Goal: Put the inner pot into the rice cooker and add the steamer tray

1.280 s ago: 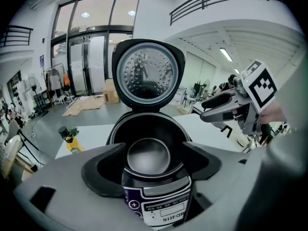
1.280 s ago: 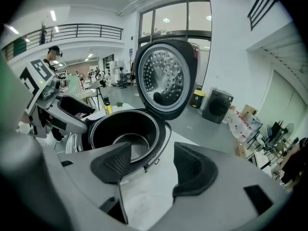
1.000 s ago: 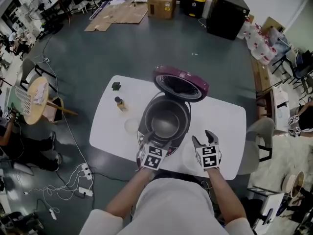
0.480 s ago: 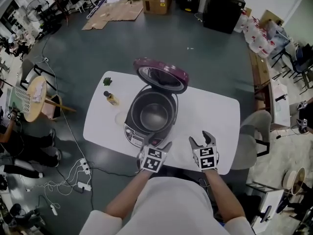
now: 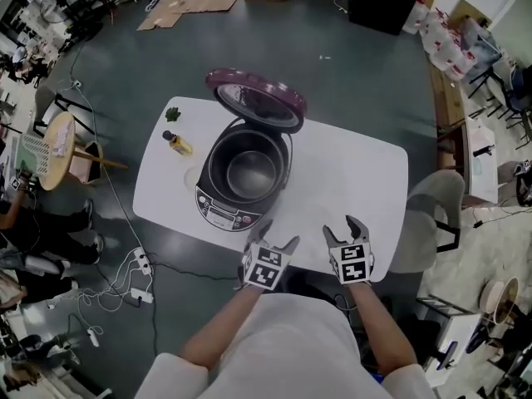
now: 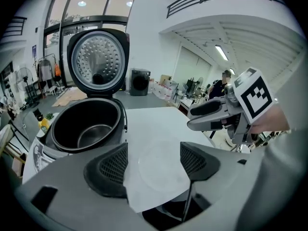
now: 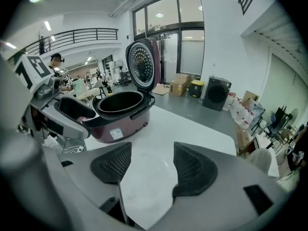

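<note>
The purple rice cooker (image 5: 218, 208) stands on the white table (image 5: 357, 173) with its lid (image 5: 256, 98) raised. The dark inner pot (image 5: 249, 169) sits inside it, and its inside shows bare in the left gripper view (image 6: 89, 131). A faint, clear round tray (image 6: 161, 172) lies flat on the table near the front edge, to the right of the cooker. My left gripper (image 5: 278, 238) hovers open over it, nothing held. My right gripper (image 5: 342, 229) is open and empty beside it, with the tray (image 7: 144, 182) showing below its jaws.
A small yellow bottle (image 5: 176, 144) and a green item (image 5: 173, 115) sit at the table's far left corner. A pale round disc (image 5: 193, 176) lies left of the cooker. A grey chair (image 5: 432, 214) stands at the table's right end. Cables trail on the floor to the left.
Both grippers have drawn back from the cooker's front toward the table's near edge. The cooker now lies farther up and left of them. Both pairs of jaws stay apart.
</note>
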Available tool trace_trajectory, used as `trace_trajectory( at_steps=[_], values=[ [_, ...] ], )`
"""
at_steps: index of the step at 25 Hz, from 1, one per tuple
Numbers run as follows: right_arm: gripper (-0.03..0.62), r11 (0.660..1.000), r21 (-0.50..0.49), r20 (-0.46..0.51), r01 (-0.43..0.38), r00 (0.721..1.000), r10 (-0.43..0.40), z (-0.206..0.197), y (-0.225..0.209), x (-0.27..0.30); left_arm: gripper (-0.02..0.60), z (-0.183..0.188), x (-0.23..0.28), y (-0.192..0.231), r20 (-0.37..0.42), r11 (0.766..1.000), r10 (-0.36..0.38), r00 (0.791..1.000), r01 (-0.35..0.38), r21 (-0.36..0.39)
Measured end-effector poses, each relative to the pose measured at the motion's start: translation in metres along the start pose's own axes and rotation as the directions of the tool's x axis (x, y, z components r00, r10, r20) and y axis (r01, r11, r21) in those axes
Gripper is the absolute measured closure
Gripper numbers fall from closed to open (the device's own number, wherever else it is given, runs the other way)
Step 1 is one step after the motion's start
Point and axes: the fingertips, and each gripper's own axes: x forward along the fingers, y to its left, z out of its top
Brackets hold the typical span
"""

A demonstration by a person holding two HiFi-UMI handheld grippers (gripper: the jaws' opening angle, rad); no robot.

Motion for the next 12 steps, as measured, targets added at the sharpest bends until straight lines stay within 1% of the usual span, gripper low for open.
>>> trace_trajectory(
  at_steps=[7,12],
  values=[
    [0.309,1.0,-0.007,-0.043,-0.013,0.999,0.012,-0.037,-0.009,0.011,0.238,-0.035,0.026,-0.007,-0.052,0.999,0.014,0.999,-0.016,-0.049],
    [0.309,0.999,-0.032,-0.069,-0.028,0.997,0.025,-0.063,-0.012,0.026,0.244,-0.066,0.048,-0.001,-0.086,0.995,0.035,0.996,-0.043,-0.088]
  ],
)
